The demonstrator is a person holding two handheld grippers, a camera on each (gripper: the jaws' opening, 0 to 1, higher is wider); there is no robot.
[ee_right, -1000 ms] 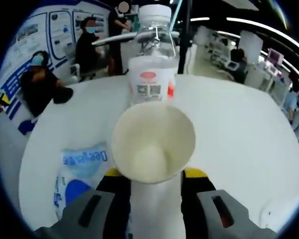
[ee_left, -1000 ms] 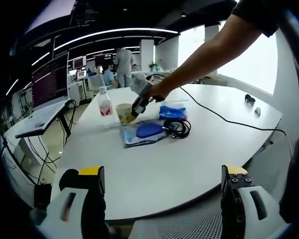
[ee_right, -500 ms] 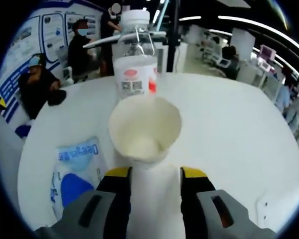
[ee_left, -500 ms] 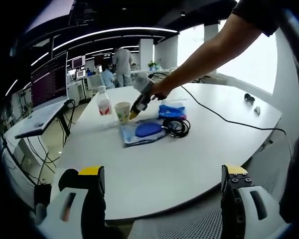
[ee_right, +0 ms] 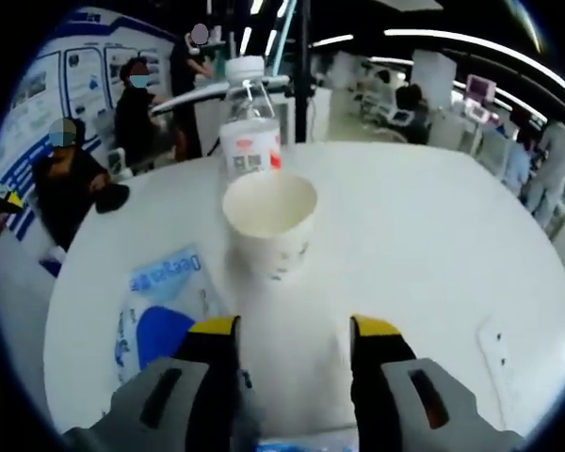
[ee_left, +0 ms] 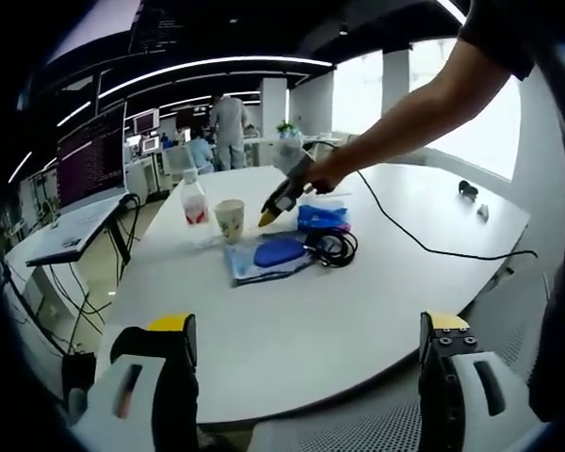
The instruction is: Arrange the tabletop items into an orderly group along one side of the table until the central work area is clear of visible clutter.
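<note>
Right gripper view: the right gripper (ee_right: 292, 330) has its 2 yellow-tipped jaws spread apart with nothing between them, just short of 1 paper cup (ee_right: 268, 221). The cup stands upright on the white table (ee_right: 424, 245); it carries a small print on its side, too blurred to read. Directly behind the cup, close to it, stands 1 clear water bottle (ee_right: 250, 127) with a white cap and a white label that has a red mark and a red edge; its wording cannot be read. To the left of the jaws lies 1 flat blue and white pouch (ee_right: 160, 301) printed with pale blue lettering, seen at an angle and not readable with certainty. A thin strip of blue shows at the very bottom between the jaws. Beyond the table, 3 people are seated or standing by wall posters.

In the left gripper view, the left gripper (ee_left: 306, 377) hangs off the near edge of the table (ee_left: 292, 330), jaws wide and empty. Across the table, the right gripper (ee_left: 281, 196) is held in a person's hand (ee_left: 318, 175), tips pointing down toward the cup (ee_left: 230, 218) but apart from it. The bottle (ee_left: 195, 201) stands just left of the cup. The pouch (ee_left: 268, 256) lies in front of the cup, 1 coiled black cable (ee_left: 334, 247) touches its right edge, and 1 small blue packet (ee_left: 322, 217) sits behind the coil. A long black cord (ee_left: 433, 247) runs off across the table to the right, where 2 small items rest near the far edge. All the items sit grouped toward the table's far left part.
</note>
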